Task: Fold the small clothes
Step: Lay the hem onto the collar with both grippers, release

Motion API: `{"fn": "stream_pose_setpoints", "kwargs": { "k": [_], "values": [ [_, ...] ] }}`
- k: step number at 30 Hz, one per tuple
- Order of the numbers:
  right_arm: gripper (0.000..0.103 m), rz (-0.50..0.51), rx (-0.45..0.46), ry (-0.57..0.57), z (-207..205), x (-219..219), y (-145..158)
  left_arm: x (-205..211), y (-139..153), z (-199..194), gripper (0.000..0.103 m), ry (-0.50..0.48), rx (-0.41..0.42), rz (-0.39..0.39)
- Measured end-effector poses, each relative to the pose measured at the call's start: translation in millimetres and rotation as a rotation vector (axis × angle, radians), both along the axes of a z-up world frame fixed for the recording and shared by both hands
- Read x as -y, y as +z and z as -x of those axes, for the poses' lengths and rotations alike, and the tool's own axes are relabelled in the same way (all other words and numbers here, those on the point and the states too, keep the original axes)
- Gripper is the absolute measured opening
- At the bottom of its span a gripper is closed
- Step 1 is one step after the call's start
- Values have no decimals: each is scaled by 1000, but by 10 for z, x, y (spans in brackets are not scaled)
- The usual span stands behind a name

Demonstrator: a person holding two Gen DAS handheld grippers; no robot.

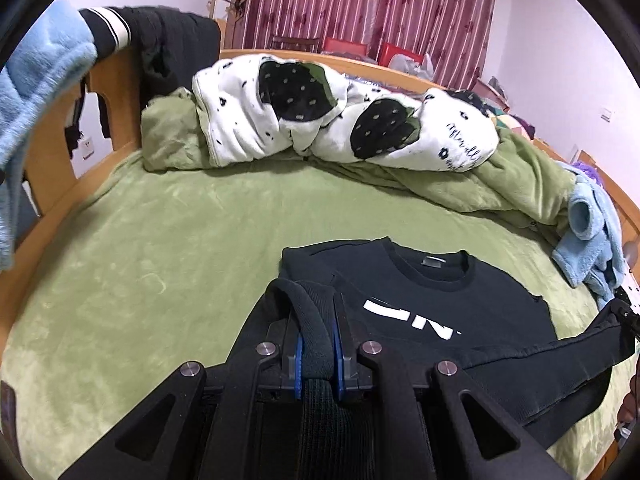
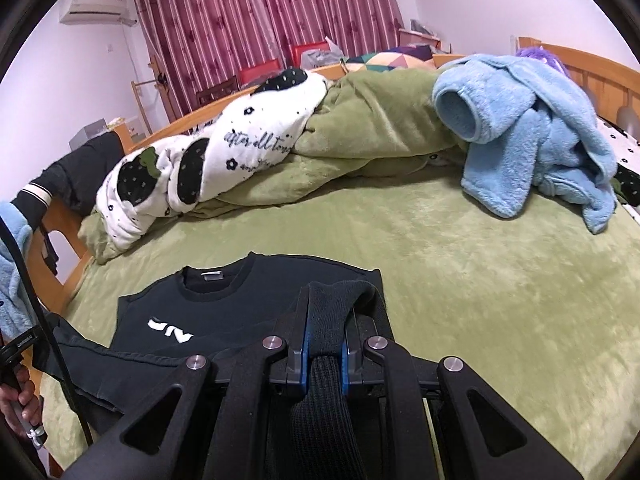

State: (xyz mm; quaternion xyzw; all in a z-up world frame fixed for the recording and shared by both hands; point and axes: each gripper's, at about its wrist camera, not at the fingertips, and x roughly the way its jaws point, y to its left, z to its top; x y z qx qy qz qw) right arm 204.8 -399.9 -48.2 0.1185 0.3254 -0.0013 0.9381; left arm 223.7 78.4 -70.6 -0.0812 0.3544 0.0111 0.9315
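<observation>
Both the left gripper (image 1: 316,344) and right gripper (image 2: 325,344) are clamped on ribbed cuffs of the black long-sleeved sweatshirt with white lettering (image 1: 440,312), held low over the fuzzy green bedspread (image 1: 160,264) it's lying flat on.

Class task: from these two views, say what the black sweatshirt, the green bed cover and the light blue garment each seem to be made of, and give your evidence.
Black sweatshirt: looks like matte cotton jersey; ribbed knit shows at the cuff held in the jaws.
Green bed cover: seemingly plush fleece or velvet, with a soft sheen and brushed patches.
Light blue garment: probably fluffy coral fleece, with a fuzzy, nubbly pile.
</observation>
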Motion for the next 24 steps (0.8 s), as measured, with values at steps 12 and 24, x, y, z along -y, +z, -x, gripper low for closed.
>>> {"fn": "stream_pose_setpoints", "kwargs": {
  "k": [12,24],
  "values": [
    [11,10,-84,6,-813,52,-544,104,-489,-766,12,-14,-83,-35],
    [19,44,-278,9,-1213,48,-1038,113,-778,-930,21,-24,-184,-57]
  ]
}}
